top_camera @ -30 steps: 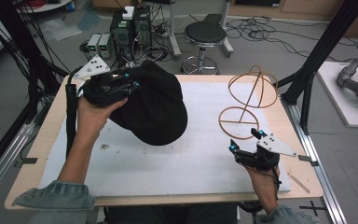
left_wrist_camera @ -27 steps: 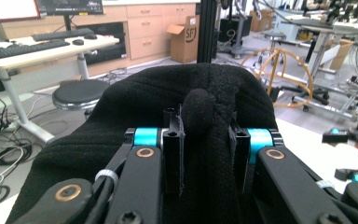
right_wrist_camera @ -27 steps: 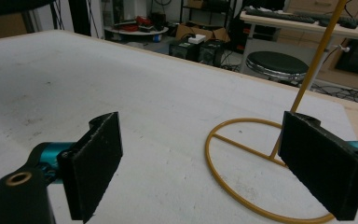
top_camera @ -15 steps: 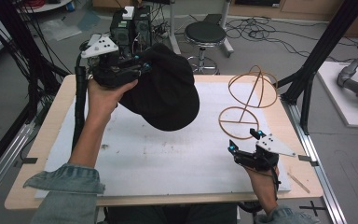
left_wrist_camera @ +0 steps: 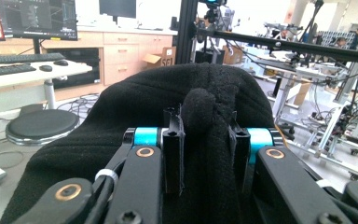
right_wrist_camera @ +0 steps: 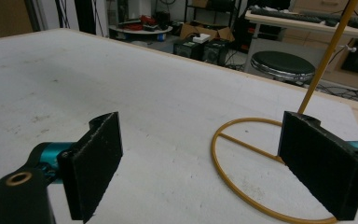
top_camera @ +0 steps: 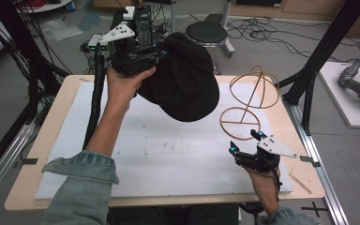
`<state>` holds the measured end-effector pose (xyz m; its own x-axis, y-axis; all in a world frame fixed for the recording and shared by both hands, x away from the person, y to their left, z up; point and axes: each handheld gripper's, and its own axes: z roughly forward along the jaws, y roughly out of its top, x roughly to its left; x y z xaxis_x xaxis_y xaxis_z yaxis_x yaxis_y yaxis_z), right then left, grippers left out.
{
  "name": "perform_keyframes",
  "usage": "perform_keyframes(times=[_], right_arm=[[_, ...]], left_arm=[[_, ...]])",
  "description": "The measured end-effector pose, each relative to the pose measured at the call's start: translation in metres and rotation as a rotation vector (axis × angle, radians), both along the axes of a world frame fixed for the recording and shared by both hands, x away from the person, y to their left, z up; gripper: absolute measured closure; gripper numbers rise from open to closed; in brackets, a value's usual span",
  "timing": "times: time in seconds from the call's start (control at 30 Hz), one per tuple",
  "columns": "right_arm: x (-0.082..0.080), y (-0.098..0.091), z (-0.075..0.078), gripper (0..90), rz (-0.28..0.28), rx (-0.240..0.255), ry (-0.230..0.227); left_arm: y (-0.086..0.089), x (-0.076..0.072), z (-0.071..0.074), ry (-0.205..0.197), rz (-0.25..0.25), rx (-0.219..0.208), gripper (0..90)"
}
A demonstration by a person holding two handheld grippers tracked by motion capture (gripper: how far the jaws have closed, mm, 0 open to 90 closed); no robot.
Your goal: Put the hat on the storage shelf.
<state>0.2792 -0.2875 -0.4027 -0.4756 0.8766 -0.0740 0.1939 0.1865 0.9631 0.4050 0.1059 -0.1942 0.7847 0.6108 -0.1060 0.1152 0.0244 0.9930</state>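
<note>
I keep L gripper [top_camera: 161,54] clamped on black cap [top_camera: 183,79], raised left of gold wire stand [top_camera: 248,101]; R gripper [top_camera: 244,143] wide, empty beside stand base. Lower centred.

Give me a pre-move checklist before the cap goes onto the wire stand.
1. Left gripper shut on cap: ok, fabric bunched between the fingers.
2. Cap off the table: ok, it hangs in the air.
3. Stand upright, ring base flat: ok.
4. Right gripper clear of the stand: ok, open beside the base ring, apart from it.
5. Cap opening faces the stand top: cannot tell.
6. Grip firm enough for the swing: cannot tell; only a fold of fabric is pinched.
</note>
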Motion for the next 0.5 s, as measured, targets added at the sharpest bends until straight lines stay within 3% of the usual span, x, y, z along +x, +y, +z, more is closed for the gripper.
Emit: perform_keyframes(times=[0.5], right_arm=[[-0.001, 0.0, -0.001, 13.5, 0.004, -0.002, 0.006]], left_arm=[[-0.034, 0.019, 0.016, -0.023, -0.073, -0.063, 74.2]])
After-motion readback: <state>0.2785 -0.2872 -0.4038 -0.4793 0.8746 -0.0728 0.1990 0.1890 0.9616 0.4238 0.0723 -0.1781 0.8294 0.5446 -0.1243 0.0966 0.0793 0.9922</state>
